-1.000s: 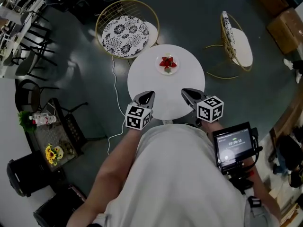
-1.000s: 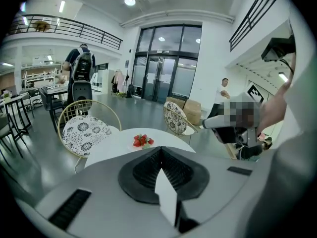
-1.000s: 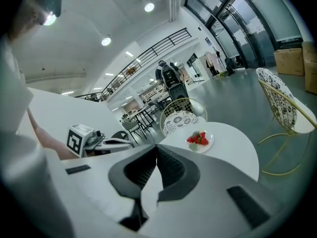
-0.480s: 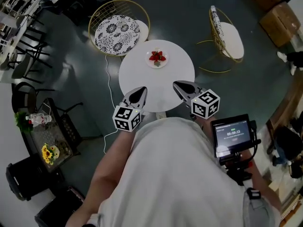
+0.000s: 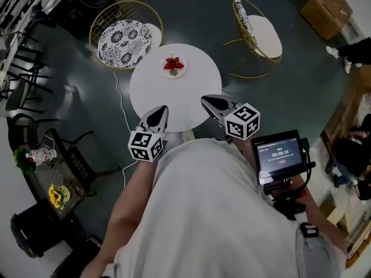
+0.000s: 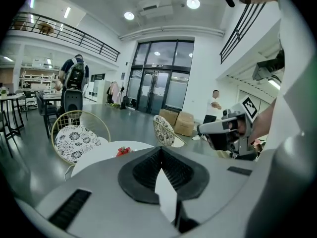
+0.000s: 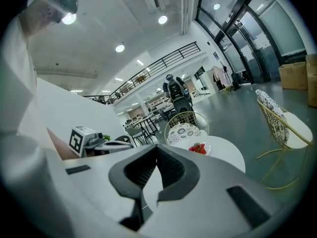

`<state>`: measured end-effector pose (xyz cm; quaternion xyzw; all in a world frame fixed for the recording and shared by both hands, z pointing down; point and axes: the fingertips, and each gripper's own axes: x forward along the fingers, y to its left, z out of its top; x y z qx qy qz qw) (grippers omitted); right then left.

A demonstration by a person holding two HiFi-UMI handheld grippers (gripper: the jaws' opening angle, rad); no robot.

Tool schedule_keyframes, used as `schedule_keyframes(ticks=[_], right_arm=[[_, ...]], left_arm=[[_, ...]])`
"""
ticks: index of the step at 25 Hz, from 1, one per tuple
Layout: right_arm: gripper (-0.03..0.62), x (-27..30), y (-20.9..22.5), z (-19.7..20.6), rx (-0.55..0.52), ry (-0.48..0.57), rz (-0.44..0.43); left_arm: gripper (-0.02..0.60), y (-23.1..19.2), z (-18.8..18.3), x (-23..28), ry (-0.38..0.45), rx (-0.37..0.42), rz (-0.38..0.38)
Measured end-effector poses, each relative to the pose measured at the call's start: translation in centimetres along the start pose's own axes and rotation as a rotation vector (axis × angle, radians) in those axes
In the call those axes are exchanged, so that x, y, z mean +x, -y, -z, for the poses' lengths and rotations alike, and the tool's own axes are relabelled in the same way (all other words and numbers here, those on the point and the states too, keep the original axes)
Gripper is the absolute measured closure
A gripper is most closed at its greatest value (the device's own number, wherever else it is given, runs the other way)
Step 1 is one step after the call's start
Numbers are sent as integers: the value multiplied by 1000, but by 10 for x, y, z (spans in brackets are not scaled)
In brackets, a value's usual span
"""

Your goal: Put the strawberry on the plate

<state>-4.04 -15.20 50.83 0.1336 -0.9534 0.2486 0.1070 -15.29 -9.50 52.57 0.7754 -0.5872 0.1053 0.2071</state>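
Red strawberries (image 5: 173,63) lie on a small white plate (image 5: 181,69) at the far side of the round white table (image 5: 174,94). My left gripper (image 5: 160,111) hovers over the table's near edge, shut and empty. My right gripper (image 5: 206,101) is level with it at the near right edge, also shut with nothing in it. The left gripper view looks over its closed jaws (image 6: 159,149) to the strawberries (image 6: 123,151) far ahead. In the right gripper view the strawberries (image 7: 199,148) sit beyond the closed jaws (image 7: 157,148).
A gold wire chair with a patterned cushion (image 5: 122,36) stands behind the table on the left, another chair (image 5: 257,32) at the back right. Cardboard boxes (image 5: 326,3) are at the top right. A hand-held screen (image 5: 280,156) is by my right side.
The table, plate and chairs have drifted up and left in the head view as the person shifted. Both grippers stay shut near the table's near edge.
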Motion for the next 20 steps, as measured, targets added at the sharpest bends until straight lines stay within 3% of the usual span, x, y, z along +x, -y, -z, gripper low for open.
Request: schedule_keyframes(ticks=[20], right_arm=[[586,4,1,-1,18,1,4]], left_arm=[[574,6,-2,13,-33,35,37]])
